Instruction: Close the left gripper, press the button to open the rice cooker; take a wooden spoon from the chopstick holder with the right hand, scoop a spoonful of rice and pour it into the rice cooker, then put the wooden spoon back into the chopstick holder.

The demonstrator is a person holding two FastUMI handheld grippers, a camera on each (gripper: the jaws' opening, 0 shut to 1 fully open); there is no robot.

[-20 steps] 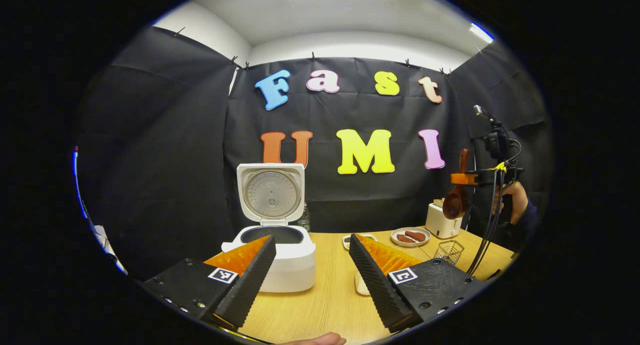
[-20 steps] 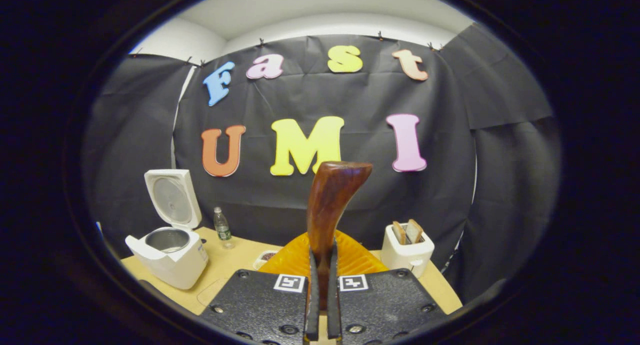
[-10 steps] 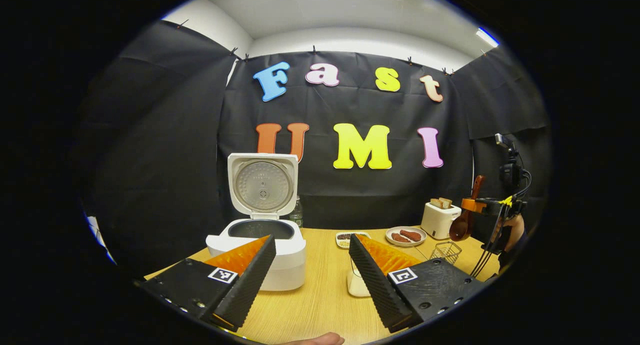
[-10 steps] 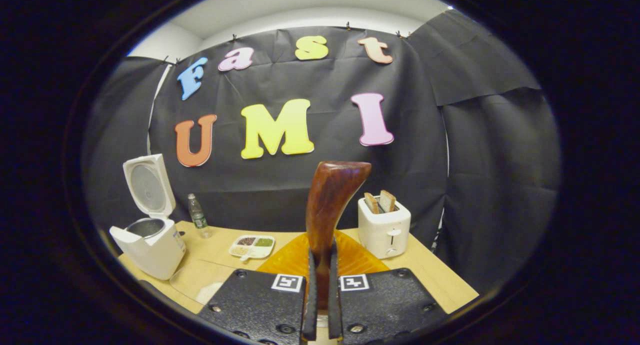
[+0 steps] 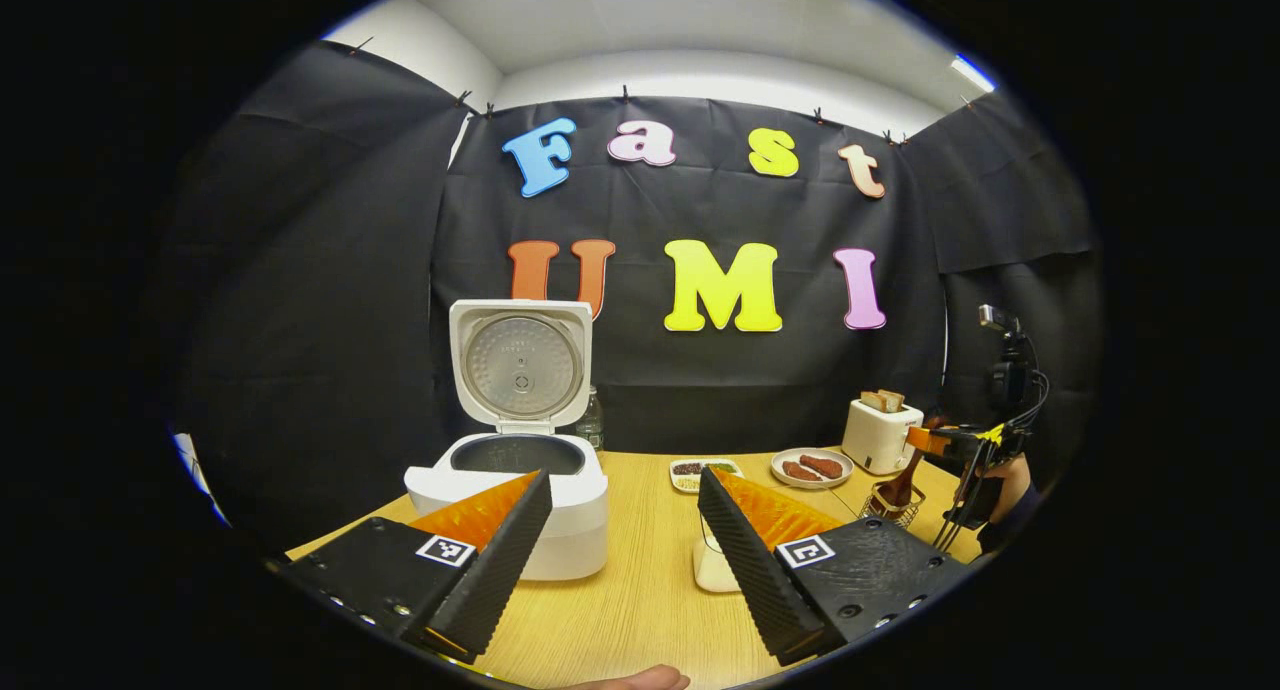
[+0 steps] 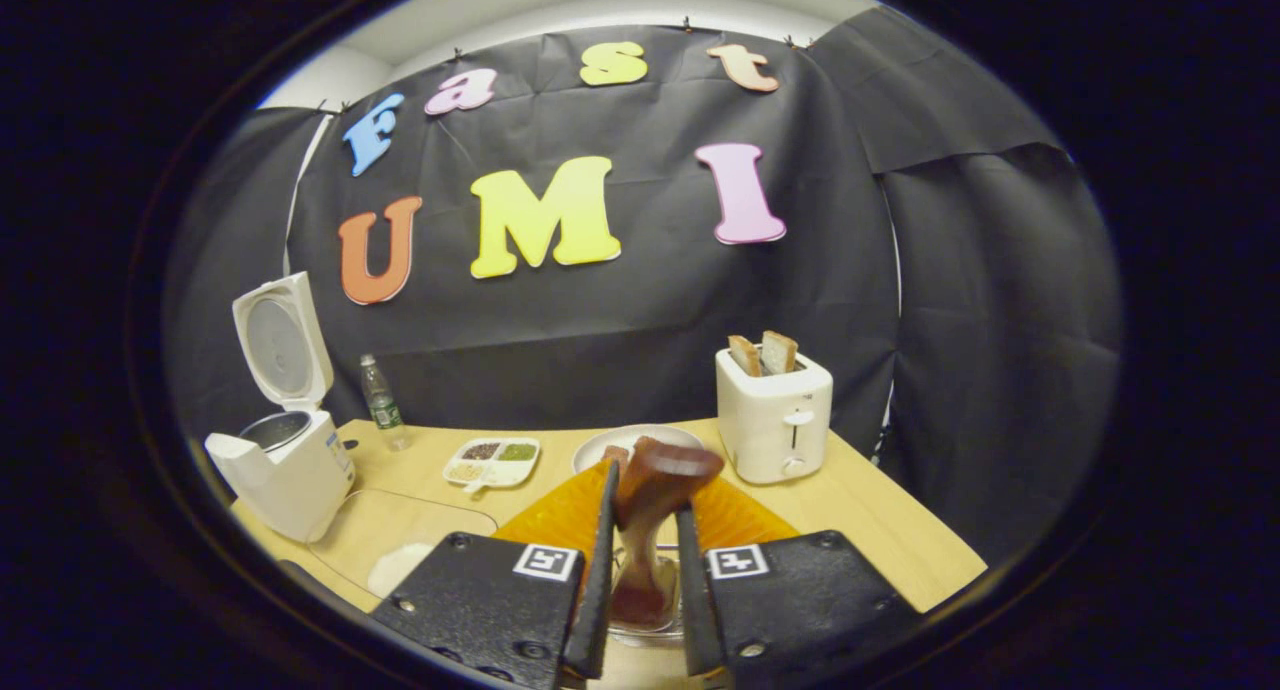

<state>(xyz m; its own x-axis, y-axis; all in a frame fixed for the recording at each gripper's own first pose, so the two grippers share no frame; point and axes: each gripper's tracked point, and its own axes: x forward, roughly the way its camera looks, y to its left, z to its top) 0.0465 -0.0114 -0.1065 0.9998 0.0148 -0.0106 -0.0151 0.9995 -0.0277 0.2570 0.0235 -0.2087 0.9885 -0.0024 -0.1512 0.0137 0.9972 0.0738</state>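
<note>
Fingers of my right gripper [image 6: 640,570] stand slightly parted around one wooden spoon [image 6: 648,500]; the gap has space on either side of the dark, glossy handle, so I cannot confirm that either finger presses it. The spoon stands roughly upright with its bowl down inside the wire chopstick holder [image 5: 893,500], seen from my left gripper view at the table's right side, where my right gripper is held level just above the holder with cables hanging from it. My left gripper [image 5: 625,550] is wide open and holds nothing, its two ribbed wedge-shaped fingers pointing forward low over the table [image 5: 640,610]. Between them, farther off, sits one small white container [image 5: 712,565]. One white rice cooker [image 5: 520,490] stands at the table's left, lid raised upright, showing a round metal inner plate and a dark pot. One clear bottle [image 6: 381,405] stands behind it by the wall. I count one divided tray of grains [image 6: 492,462], one round plate [image 5: 812,467] carrying two brown pieces, and one white toaster [image 6: 773,420] with two bread slices standing in its slots. A transparent mat [image 6: 400,530] lies on the light wood-grain tabletop, with a white patch on it.
</note>
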